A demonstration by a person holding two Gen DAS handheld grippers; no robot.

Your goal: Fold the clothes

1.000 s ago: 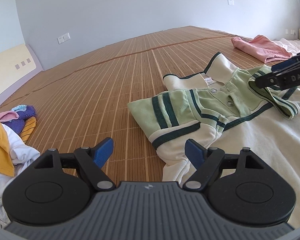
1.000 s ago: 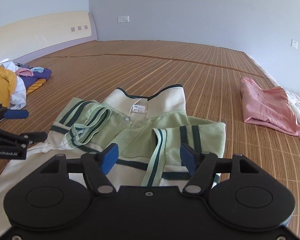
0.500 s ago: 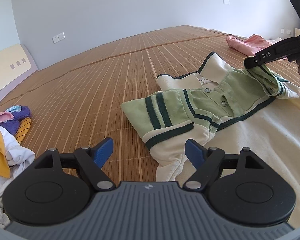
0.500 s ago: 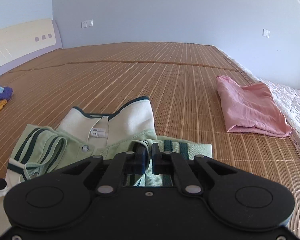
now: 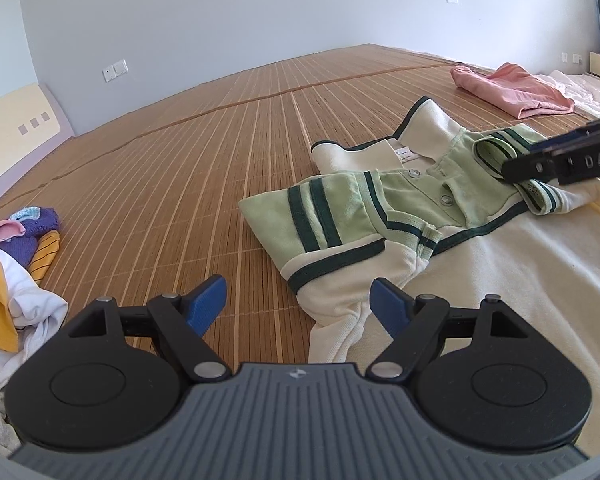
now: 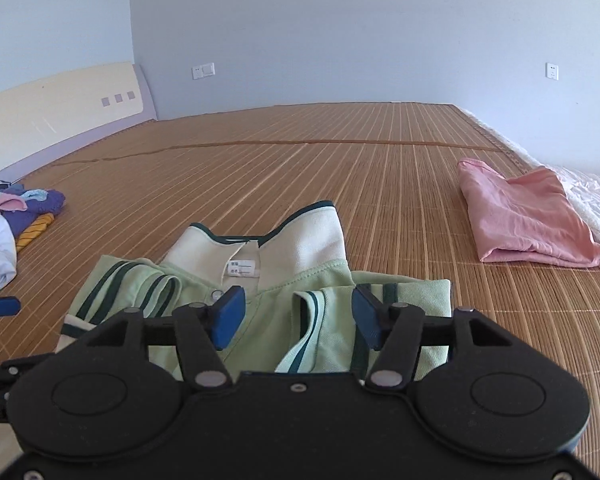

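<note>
A cream and green shirt [image 5: 384, 216] lies spread on a bamboo mat [image 5: 188, 184], its collar pointing toward the far wall and both striped sleeves folded in over the chest; the left sleeve [image 5: 320, 216] rests flat across the front, and the right sleeve [image 6: 332, 320] lies doubled over beside the button placket; the left gripper [image 5: 298, 304] hovers low over the mat near the shirt's left edge, its blue fingers [image 5: 206, 304] spread wide with nothing between them, one over bare mat and the other over cream cloth; the right gripper [image 6: 298, 316] hangs just above the chest of the shirt, its fingers [image 6: 228, 316] likewise parted and empty, straddling the folded right sleeve without pinching it; in the left wrist view the right gripper's black body reaches in from the right edge above the right sleeve; a folded pink garment [image 6: 528, 216] lies on the mat well apart from the shirt, near the mat's far right border; a heap of mixed clothes [image 5: 12, 264] in yellow, white and purple sits off to the left; a pale headboard [image 6: 60, 112] stands against the wall behind that heap.
</note>
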